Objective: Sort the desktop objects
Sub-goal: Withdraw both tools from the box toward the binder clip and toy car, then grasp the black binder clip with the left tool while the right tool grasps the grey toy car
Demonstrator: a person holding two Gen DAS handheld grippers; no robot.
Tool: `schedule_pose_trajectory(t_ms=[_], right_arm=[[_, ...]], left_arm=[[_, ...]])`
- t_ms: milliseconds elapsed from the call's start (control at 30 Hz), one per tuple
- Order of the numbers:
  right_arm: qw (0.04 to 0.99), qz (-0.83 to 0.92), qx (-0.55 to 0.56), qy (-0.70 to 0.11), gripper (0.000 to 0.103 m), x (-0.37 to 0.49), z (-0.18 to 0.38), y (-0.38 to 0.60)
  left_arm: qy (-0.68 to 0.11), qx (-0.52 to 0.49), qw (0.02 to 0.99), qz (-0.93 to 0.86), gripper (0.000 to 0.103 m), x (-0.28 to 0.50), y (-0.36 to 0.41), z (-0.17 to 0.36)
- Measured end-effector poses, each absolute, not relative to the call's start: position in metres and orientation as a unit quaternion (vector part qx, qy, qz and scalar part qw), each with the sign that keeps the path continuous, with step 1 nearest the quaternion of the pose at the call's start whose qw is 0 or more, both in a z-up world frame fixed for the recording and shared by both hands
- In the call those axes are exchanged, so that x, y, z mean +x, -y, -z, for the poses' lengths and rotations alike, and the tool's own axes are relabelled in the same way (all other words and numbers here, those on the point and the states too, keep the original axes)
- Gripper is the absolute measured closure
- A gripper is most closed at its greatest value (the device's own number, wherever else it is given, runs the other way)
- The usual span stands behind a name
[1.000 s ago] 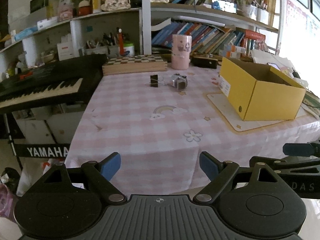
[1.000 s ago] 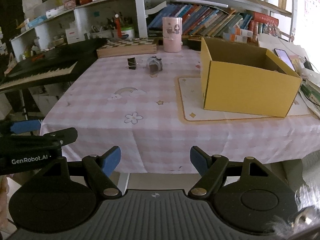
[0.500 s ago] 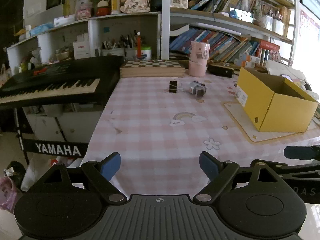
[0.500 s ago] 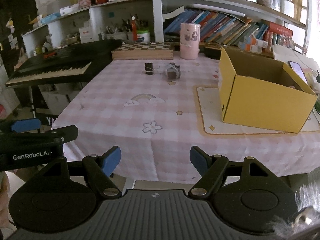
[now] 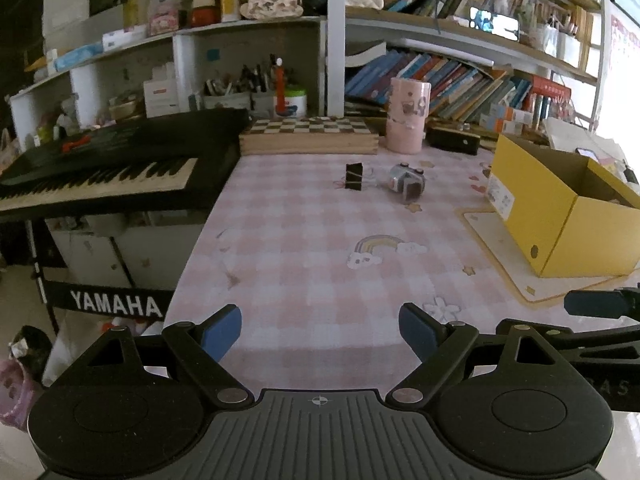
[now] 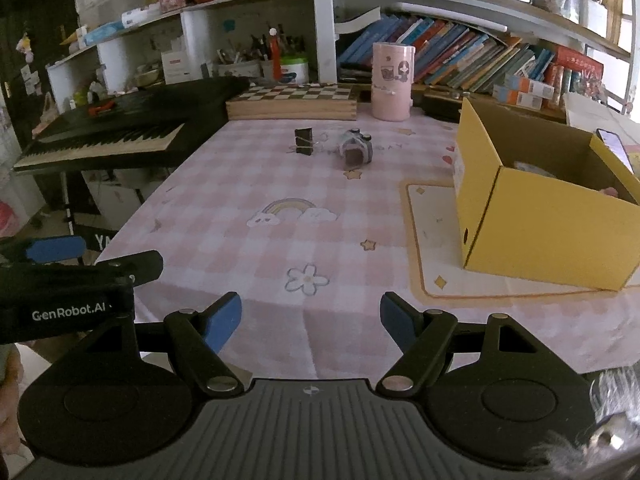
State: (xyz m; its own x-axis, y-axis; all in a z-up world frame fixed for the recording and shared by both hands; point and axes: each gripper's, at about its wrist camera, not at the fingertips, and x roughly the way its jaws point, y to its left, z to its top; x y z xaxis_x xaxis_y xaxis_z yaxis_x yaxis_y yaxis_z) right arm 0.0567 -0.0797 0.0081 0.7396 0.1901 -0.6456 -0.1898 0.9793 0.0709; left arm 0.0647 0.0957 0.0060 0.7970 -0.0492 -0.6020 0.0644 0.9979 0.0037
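A black binder clip (image 5: 353, 176) (image 6: 304, 141) stands far back on the pink checked tablecloth, with a small grey roll-like object (image 5: 407, 179) (image 6: 356, 147) just to its right. An open yellow cardboard box (image 5: 560, 208) (image 6: 536, 204) sits on a mat at the right; something pale lies inside it. My left gripper (image 5: 320, 330) is open and empty over the table's near edge. My right gripper (image 6: 310, 318) is open and empty too, beside the left one, also at the near edge. Both are far from the clip and the roll.
A black keyboard (image 5: 100, 172) on a stand borders the table's left side. At the back stand a chessboard box (image 5: 310, 138) and a pink cylinder (image 5: 406, 116), with crowded shelves and books behind. A phone (image 6: 612, 146) lies beyond the box.
Both grippers have shifted sideways to the left along the table's front edge, so the clip, roll and box now sit further right in both views. Jaws unchanged.
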Motion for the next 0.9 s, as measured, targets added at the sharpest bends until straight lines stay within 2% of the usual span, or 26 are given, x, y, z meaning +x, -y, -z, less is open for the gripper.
schedule_pose_trajectory(t_ms=[900], right_arm=[[0.924, -0.131, -0.003, -0.359, 0.028, 0.239, -0.008, 0.102]], left_arm=[[-0.332, -0.012, 0.943, -0.015, 0.015, 0.234, -0.072, -0.01]])
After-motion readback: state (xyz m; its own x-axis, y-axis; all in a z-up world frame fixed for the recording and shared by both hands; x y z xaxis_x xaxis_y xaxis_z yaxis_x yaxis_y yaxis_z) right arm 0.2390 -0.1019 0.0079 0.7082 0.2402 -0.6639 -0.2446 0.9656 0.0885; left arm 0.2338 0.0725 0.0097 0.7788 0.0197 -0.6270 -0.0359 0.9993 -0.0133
